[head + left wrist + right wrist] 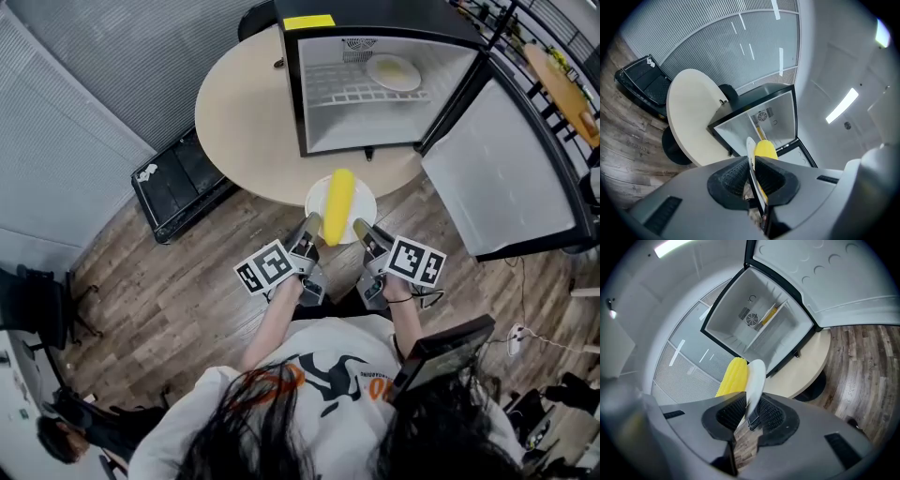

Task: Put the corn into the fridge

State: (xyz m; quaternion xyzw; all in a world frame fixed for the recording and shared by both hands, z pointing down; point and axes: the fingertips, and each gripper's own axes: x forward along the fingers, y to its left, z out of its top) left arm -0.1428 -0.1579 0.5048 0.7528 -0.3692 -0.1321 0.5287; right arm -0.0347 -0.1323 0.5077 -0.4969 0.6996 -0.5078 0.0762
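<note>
A yellow corn cob lies on a small white plate held level over the near edge of the round table. My left gripper is shut on the plate's left rim and my right gripper on its right rim. In the left gripper view the plate stands edge-on between the pads, with the corn just beyond. The right gripper view shows the plate and corn the same way. Ahead, the small fridge stands open on the table.
The fridge door swings out to the right. On its wire shelf lies another plate. A black case sits on the wood floor left of the table. A table with things on it is at the far right.
</note>
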